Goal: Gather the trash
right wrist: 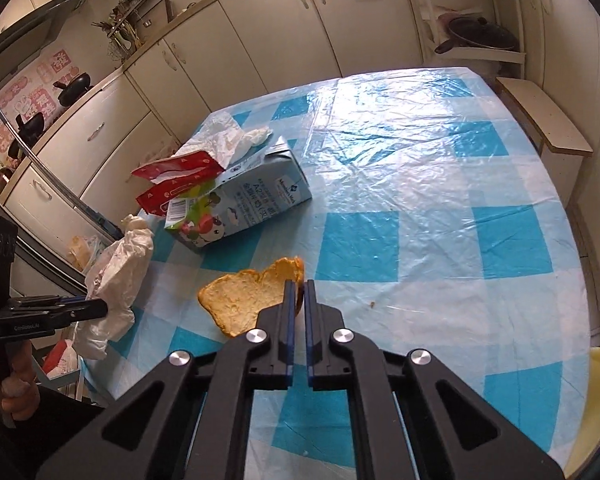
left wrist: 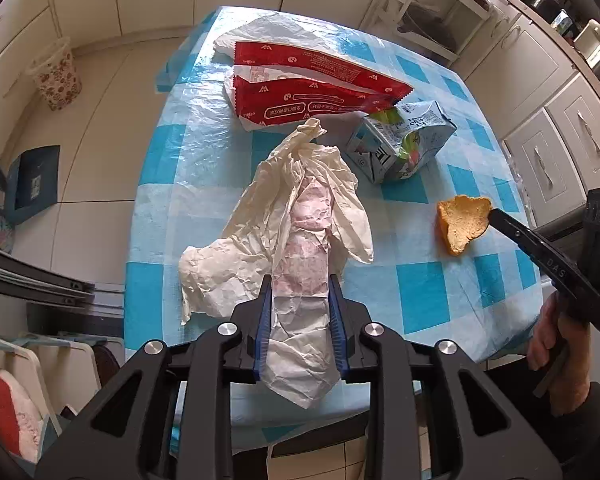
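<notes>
A: Trash, four pieces listed. Item one: crumpled paper wrapper (left wrist: 296,232), clamped between the fingers of the left gripper (left wrist: 299,286). Its long axis runs straight ahead of that gripper, from bottom centre of the left wrist view toward mid-frame, and the far end droops onto the counter (left wrist: 432,292).

B: Item two?

A: Bread slice (right wrist: 244,300), lower centre of the right wrist view. The right gripper (right wrist: 299,283) is closed on the slice's right edge; the rest of the slice extends to the left of the fingers. In the left wrist view it shows at right of frame, lifted on one edge.

B: Loose items?

A: Item three: milk carton (right wrist: 256,204), lying on its side, above and left of the bread in the right wrist view, apart from it. Item four: red paper bag (left wrist: 316,88), flat, in the upper centre of the left wrist view, its corner touching the carton's top.

B: Destination?

A: Patterned bin (left wrist: 56,76) on the floor, upper left of the left wrist view, well apart from the counter. Whether it is the intended bin, cannot tell.

B: Which hand is nearer it?

A: Judged: the left, since the bin sits on that gripper's side. Both grippers are occupied, so carton and bag likely wait.
</notes>
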Action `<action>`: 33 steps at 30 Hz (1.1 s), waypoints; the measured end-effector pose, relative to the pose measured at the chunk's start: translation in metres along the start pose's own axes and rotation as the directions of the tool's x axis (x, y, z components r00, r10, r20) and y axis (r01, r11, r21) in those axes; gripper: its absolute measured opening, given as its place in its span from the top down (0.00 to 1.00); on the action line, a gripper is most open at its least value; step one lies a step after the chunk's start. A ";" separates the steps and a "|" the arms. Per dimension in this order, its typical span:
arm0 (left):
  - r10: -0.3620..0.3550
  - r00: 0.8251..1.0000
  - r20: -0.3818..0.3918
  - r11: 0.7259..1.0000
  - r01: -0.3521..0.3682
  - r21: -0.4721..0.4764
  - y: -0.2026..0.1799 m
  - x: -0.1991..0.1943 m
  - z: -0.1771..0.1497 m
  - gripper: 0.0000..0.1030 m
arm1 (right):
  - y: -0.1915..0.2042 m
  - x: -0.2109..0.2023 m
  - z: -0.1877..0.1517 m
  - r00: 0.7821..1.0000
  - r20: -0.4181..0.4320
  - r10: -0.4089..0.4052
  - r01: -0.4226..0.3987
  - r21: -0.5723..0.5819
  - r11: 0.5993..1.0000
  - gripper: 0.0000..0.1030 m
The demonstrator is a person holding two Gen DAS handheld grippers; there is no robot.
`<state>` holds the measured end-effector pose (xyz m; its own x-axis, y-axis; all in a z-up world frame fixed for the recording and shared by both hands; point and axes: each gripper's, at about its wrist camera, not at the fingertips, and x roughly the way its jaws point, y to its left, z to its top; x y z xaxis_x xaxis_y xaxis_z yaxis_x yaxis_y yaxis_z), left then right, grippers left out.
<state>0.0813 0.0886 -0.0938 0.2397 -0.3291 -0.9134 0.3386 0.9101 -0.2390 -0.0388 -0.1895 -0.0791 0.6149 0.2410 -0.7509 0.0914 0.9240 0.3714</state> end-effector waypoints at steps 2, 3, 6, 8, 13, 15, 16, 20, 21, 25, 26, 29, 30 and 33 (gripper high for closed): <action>0.020 1.000 -0.013 1.000 -0.020 -0.001 -0.002 0.004 0.001 0.76 | -0.008 -0.006 0.000 1.000 0.005 -0.011 0.011 0.012 1.000 0.95; 0.030 0.999 -0.020 1.000 -0.030 -0.002 -0.002 0.008 0.002 0.73 | -0.012 -0.008 -0.001 1.000 0.003 -0.016 0.016 0.018 1.000 0.95; 0.046 0.998 -0.033 0.999 -0.046 -0.006 -0.003 0.015 0.006 0.63 | -0.023 -0.010 -0.002 1.000 -0.008 -0.020 0.021 0.051 0.998 0.95; 0.059 0.998 -0.027 0.998 -0.059 -0.003 -0.005 0.015 0.006 0.56 | -0.030 -0.009 -0.002 1.000 -0.018 0.003 -0.001 0.093 0.996 0.89; 0.083 0.996 -0.024 0.997 -0.083 -0.006 -0.004 0.015 0.006 0.47 | -0.023 -0.007 -0.001 0.999 0.001 0.035 -0.034 0.132 0.991 0.55; 0.094 0.995 -0.025 0.996 -0.094 -0.001 -0.006 0.017 0.007 0.45 | -0.014 0.001 0.000 0.999 -0.012 0.032 -0.031 0.107 0.994 0.54; 0.101 0.995 -0.026 0.995 -0.101 0.007 -0.008 0.018 0.007 0.45 | -0.009 0.004 0.000 0.999 -0.019 0.027 -0.026 0.092 0.995 0.54; 0.141 0.990 -0.023 0.989 -0.140 0.043 -0.016 0.023 0.007 0.44 | 0.003 0.012 0.000 1.000 -0.022 -0.006 0.007 0.041 0.999 0.54; 0.150 0.988 -0.022 0.988 -0.149 0.050 -0.017 0.024 0.007 0.44 | 0.004 0.013 0.000 1.000 -0.022 -0.009 0.010 0.037 0.999 0.54; 0.170 0.985 -0.017 0.982 -0.168 0.086 -0.025 0.027 0.006 0.67 | 0.003 0.018 -0.001 0.999 -0.041 -0.001 0.002 0.027 1.000 0.80; 0.160 0.987 -0.011 0.984 -0.158 0.085 -0.025 0.025 0.006 0.76 | 0.005 0.018 -0.001 0.999 -0.043 0.002 -0.001 0.019 1.000 0.85; 0.074 0.997 0.013 0.996 -0.075 0.048 -0.022 0.015 0.007 0.80 | 0.008 0.012 -0.003 1.000 -0.029 0.003 -0.004 -0.006 1.000 0.93; 0.035 0.999 0.023 0.999 -0.036 0.032 -0.020 0.011 0.008 0.82 | 0.008 0.010 -0.002 1.000 -0.025 0.006 -0.007 -0.011 1.000 0.94; -0.108 0.991 0.077 0.994 0.109 -0.016 -0.012 -0.006 0.011 0.82 | 0.006 0.002 -0.002 1.000 -0.012 0.007 -0.007 -0.020 1.000 0.95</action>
<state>0.0857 0.0769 -0.0823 0.2715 -0.4438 -0.8540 0.3480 0.8726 -0.3429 -0.0391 -0.1829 -0.0795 0.6060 0.2509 -0.7548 0.0711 0.9281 0.3655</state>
